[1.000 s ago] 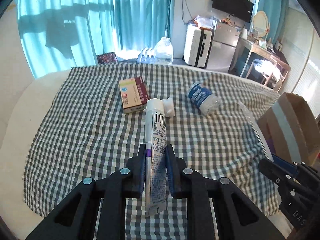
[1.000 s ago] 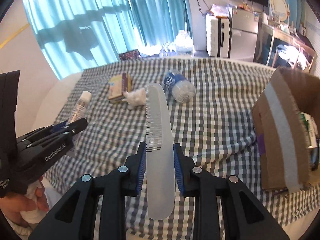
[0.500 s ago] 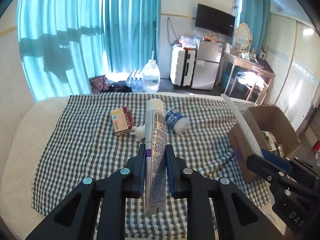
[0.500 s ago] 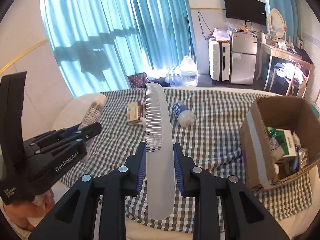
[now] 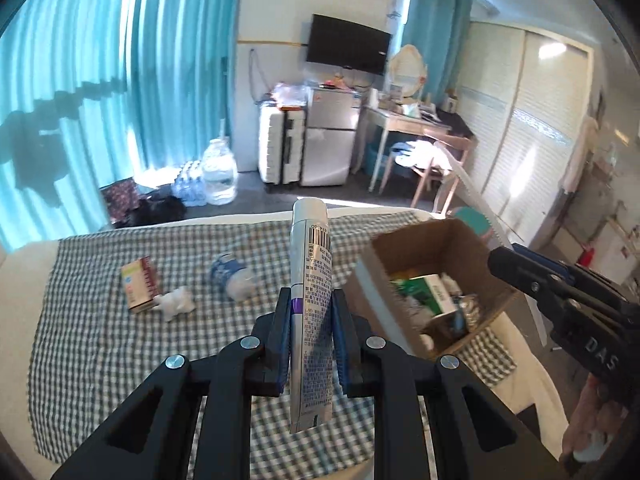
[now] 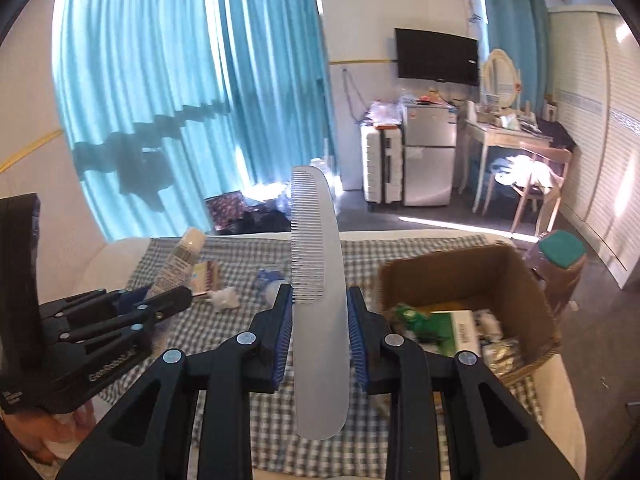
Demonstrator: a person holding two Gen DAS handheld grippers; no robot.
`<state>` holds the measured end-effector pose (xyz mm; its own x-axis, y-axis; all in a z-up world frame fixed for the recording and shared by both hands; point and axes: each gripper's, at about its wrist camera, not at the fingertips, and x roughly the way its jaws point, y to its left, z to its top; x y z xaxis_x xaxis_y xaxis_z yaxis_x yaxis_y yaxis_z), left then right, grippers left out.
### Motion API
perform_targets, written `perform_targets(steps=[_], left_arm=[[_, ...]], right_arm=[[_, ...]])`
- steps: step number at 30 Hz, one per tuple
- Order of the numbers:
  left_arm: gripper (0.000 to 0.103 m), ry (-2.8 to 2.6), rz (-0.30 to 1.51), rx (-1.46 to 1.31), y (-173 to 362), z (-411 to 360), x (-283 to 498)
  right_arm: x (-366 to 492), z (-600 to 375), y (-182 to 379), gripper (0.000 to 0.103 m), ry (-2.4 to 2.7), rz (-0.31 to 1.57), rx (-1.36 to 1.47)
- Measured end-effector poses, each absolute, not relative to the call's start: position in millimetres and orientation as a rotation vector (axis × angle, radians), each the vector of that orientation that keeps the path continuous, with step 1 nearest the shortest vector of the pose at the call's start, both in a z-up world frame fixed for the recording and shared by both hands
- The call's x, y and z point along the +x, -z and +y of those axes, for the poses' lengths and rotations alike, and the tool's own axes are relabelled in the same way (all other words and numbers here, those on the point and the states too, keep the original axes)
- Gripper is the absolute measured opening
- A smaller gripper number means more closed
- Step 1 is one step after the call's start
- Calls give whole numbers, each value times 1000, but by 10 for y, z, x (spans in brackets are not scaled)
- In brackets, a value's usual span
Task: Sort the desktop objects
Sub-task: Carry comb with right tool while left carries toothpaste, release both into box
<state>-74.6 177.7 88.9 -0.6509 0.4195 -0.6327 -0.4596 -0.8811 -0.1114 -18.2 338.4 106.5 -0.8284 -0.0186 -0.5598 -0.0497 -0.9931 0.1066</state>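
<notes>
My left gripper [image 5: 310,308] is shut on a silver tube [image 5: 310,280] with a barcode, held upright above the checked cloth [image 5: 92,344]. My right gripper [image 6: 320,306] is shut on a grey comb [image 6: 316,280], also held upright. The left gripper shows at the left of the right wrist view [image 6: 160,306]; the right gripper shows at the right of the left wrist view [image 5: 516,268]. An open cardboard box [image 5: 424,248] with packets inside stands on the table's right side. A small carton [image 5: 138,284], a white figurine [image 5: 174,304] and a blue-labelled bottle [image 5: 232,276] lie on the cloth.
Beyond the table are teal curtains [image 5: 120,100], water bottles [image 5: 218,174] on the floor, a white suitcase [image 5: 280,144], a small fridge [image 5: 328,136], a desk with a chair [image 5: 424,152] and a teal-topped stool [image 6: 560,256] right of the box.
Both grippers have risen and drawn back with their loads; the views now look over the table into the room. The box's inside has come into view.
</notes>
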Motion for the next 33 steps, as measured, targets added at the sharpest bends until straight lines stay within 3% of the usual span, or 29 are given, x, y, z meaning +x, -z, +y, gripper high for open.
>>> perform_targets(steps=[7,20,22,23,24,25,33], left_arm=[[18,-2344,134,-934,-671,2645,-810],[18,-2174,238,-1063,94,3894,-1325],[26,-2176,273,-1063,131,3973,-1365],[53,-2169,301,-1072,145,3994,-1373],[86,-2196,342,-1079,154,3995,-1365],[95,-2238,364,-1068,147,3963,-1348],[97,-2392,393,-1036,-29,3307,-1175]], right_arm=[[-230,4301,-890,26,-2821,264,-940],[-873,5427,108,26,-2628,432,-1089],[-907,5525,135,27,-2619,441,-1053],[-918,5531,105,30,-2601,419,-1020],[-907,5531,71,47,-2577,388,-986],[-892,5515,39,62,-2564,365,-960],[-583,5204,-325,63,-2600,361,-847]])
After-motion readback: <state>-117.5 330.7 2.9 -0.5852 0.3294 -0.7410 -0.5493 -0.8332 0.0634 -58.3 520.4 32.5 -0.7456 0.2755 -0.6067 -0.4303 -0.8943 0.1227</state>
